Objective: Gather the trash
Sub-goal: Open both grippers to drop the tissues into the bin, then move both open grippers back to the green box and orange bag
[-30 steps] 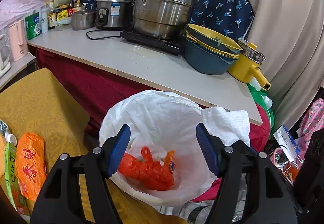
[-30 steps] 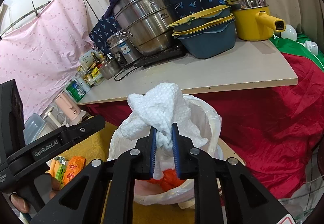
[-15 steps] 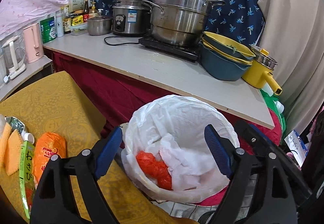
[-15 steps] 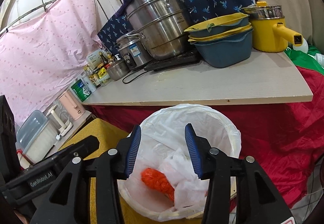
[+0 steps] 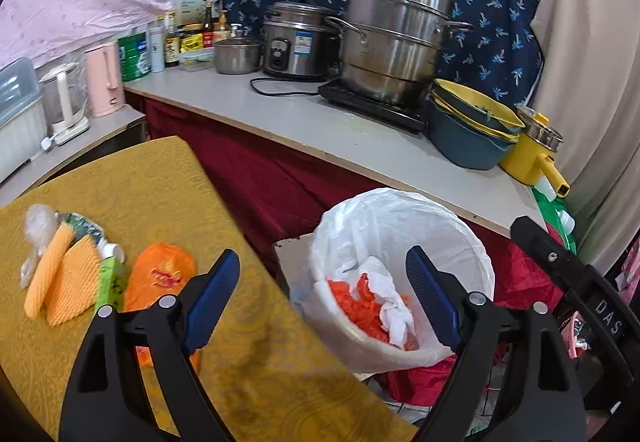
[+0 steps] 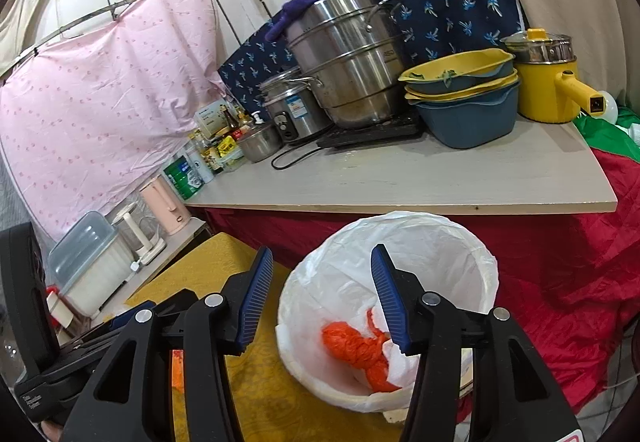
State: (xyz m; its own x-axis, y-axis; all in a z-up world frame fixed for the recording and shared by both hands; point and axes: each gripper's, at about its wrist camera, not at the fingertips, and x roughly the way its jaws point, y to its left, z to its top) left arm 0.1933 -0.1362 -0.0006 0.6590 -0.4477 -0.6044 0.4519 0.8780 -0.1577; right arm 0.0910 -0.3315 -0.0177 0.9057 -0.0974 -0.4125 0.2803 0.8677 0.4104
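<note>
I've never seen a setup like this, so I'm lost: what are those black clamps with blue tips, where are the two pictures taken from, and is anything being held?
No robot here: a person holds a hand-operated clamp in each hand, with a camera on each looking along its two fingers. One picture comes from the left gripper, the other from the right gripper. Both are open and hold nothing; the right one's fingers have just been opening. Below them is a bin with a white liner, containing orange plastic and a white paper towel. On the yellow tablecloth trash waits: an orange bag, ridged orange foam pieces and a green carton.
</note>
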